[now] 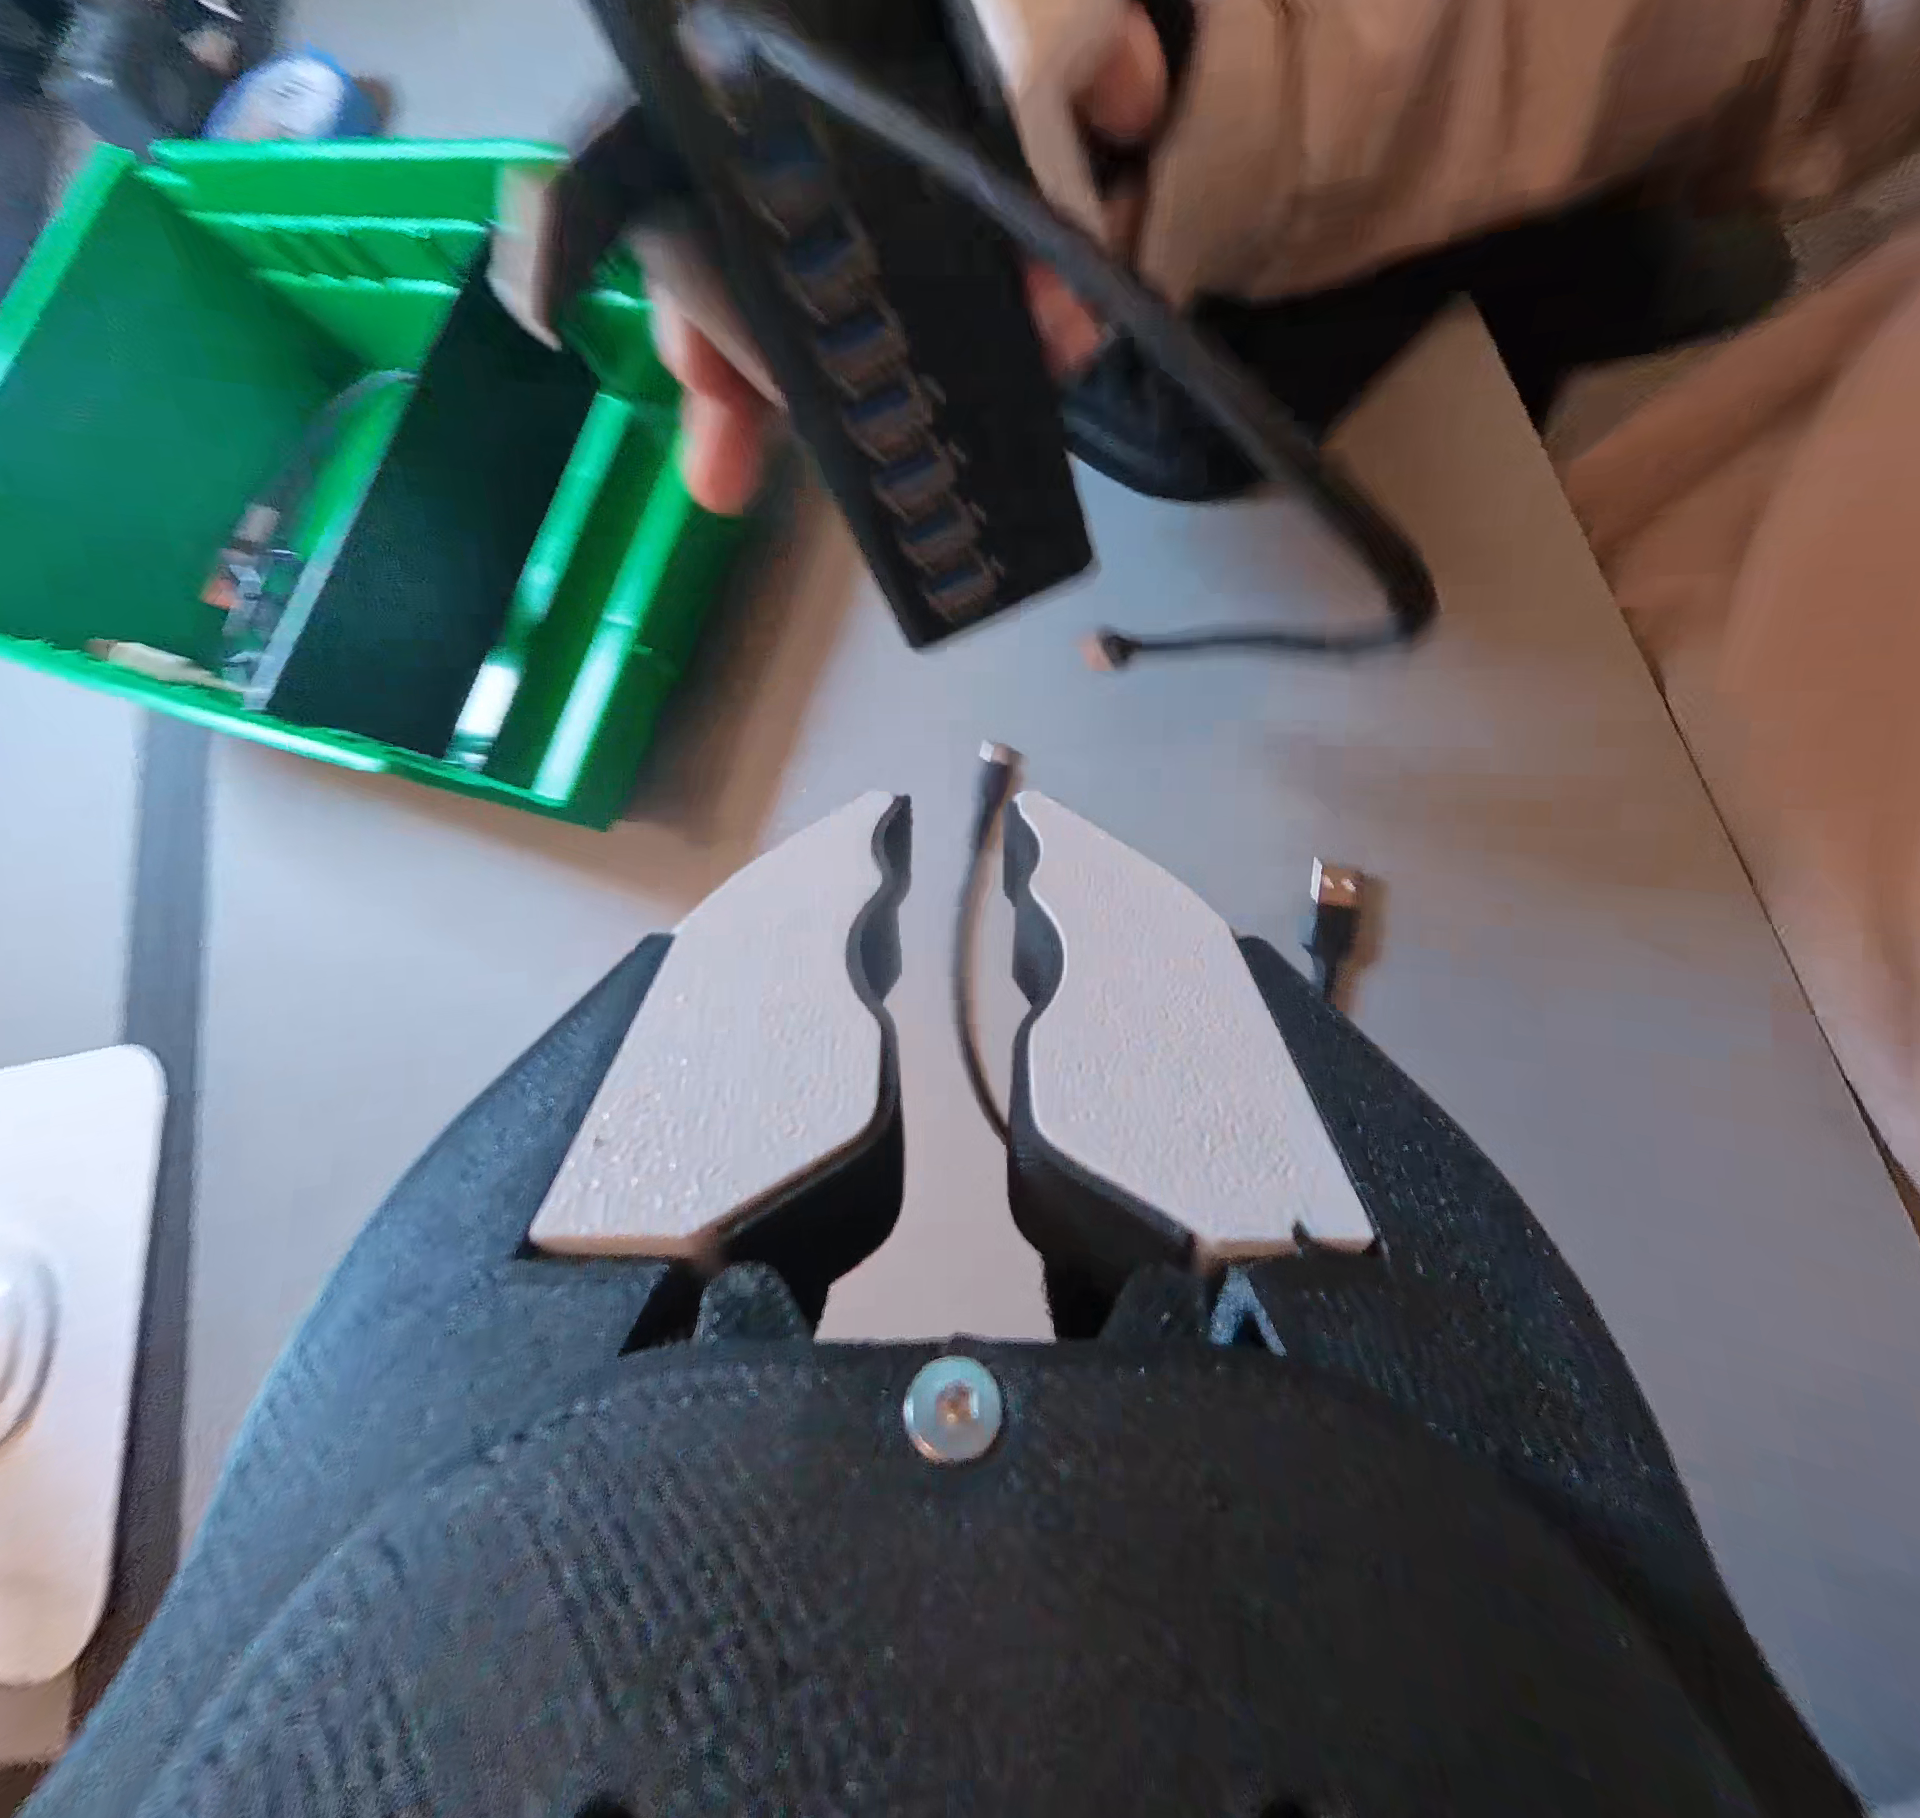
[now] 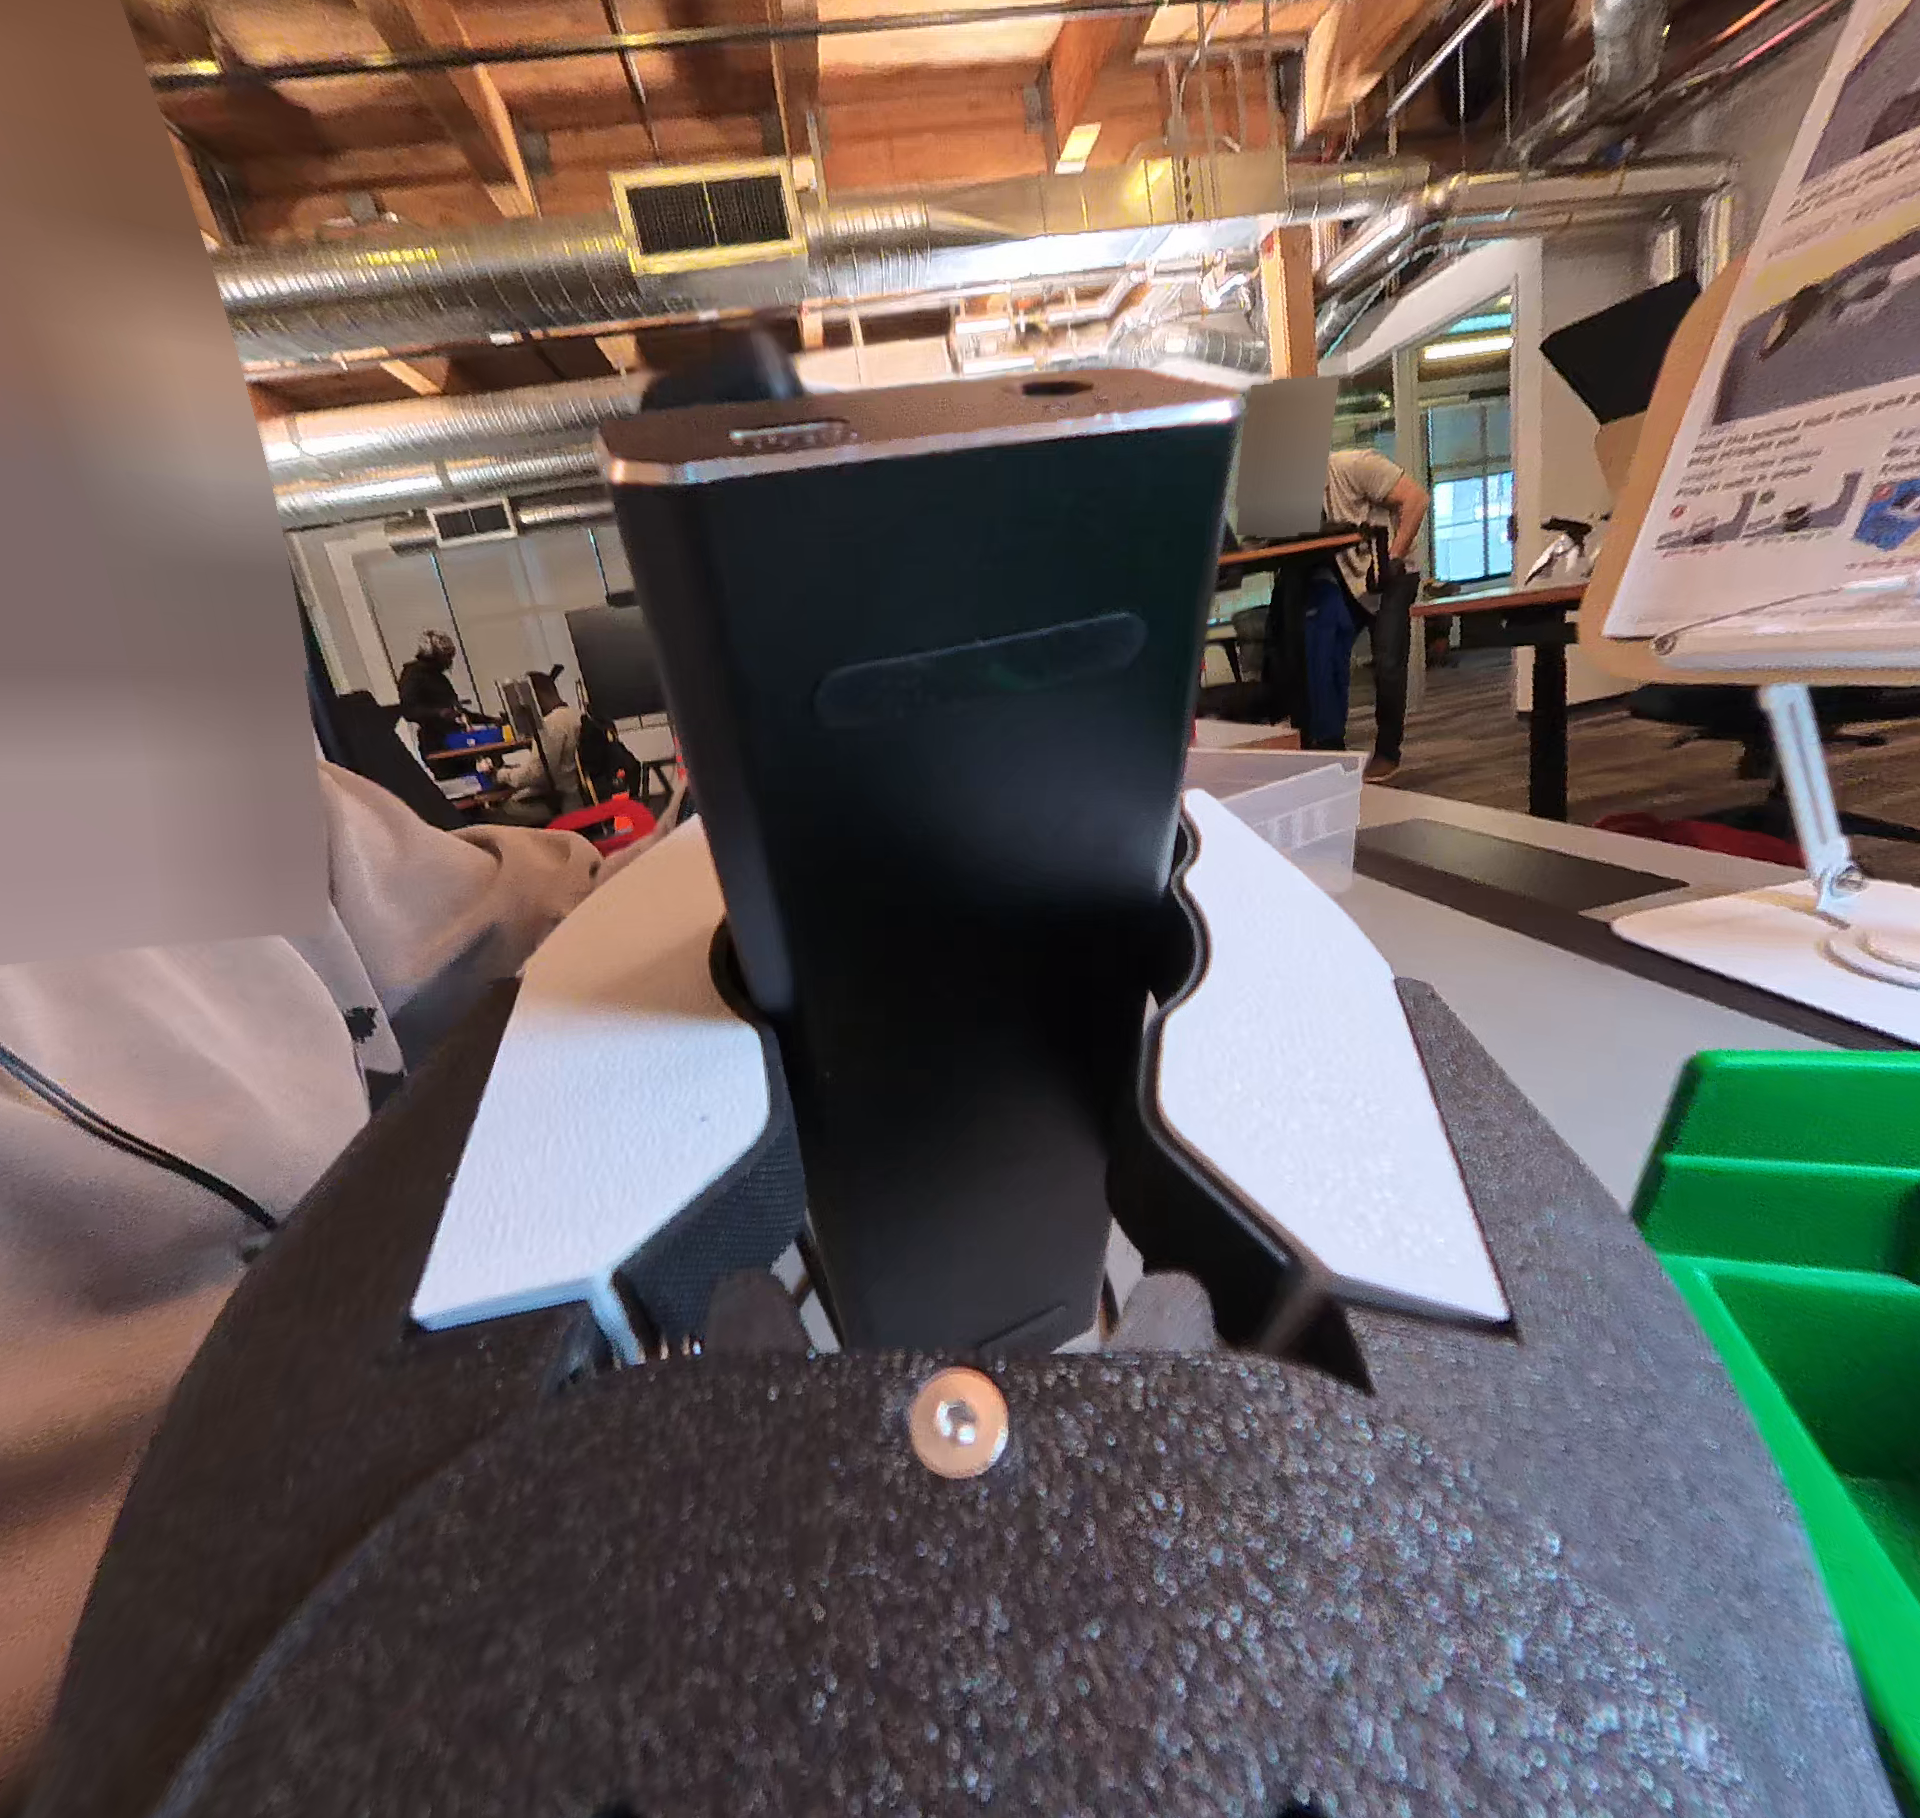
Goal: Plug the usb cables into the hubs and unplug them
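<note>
Narrowly parted over the table, the left gripper [image 1: 956, 818] straddles a black cable [image 1: 971, 937] unpinched, while the right gripper [image 2: 966, 895] clamps the hub [image 1: 914, 386] at twelve o'clock; pinch close behind the plug.

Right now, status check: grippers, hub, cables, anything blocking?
Right gripper shut on USB hub, held off the table. Left gripper open over a black cable, not gripping. Hub ports empty. Green bin to the side, not blocking.
</note>
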Demonstrator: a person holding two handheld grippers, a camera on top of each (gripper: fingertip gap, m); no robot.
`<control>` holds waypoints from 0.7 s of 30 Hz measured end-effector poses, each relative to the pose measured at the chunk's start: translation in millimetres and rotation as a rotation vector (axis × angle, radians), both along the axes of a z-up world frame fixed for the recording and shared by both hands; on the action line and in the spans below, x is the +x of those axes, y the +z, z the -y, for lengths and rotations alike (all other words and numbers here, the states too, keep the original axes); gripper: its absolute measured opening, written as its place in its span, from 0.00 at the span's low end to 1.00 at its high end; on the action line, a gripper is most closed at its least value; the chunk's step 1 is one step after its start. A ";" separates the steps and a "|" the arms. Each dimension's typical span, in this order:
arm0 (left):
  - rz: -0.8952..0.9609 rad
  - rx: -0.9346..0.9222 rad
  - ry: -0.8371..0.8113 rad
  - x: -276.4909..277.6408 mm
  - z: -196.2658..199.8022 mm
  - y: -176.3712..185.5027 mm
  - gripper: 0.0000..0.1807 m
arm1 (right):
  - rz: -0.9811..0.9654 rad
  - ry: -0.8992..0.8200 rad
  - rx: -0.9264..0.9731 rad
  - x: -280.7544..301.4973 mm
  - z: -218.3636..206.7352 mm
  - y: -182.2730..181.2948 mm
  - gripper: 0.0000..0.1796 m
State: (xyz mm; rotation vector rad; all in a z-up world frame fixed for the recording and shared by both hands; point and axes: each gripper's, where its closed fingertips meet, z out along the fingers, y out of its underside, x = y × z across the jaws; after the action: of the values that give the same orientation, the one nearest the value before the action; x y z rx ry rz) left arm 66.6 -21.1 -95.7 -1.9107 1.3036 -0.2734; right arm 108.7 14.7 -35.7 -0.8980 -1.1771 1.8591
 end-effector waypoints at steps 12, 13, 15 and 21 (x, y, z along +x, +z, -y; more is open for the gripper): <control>-0.161 -0.274 -0.255 19.0 78.2 -126.9 0.11 | -0.035 -0.085 -0.105 19.7 -46.1 7.8 0.41; -0.178 -0.280 -0.259 17.6 80.8 -132.6 0.11 | -0.034 -0.085 -0.111 19.3 -47.2 7.1 0.41; -0.151 -0.295 -0.259 20.5 82.7 -133.8 0.10 | -0.031 -0.085 -0.118 18.3 -48.1 5.8 0.41; -0.103 -0.307 -0.212 25.0 76.4 -134.6 0.04 | -0.036 -0.091 -0.109 19.5 -46.2 6.8 0.41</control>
State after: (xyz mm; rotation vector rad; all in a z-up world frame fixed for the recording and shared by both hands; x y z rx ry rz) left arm 91.6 -97.5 -230.3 -2.0609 1.6124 -0.5135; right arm 128.2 60.9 -28.9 -0.9583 -1.0045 1.8719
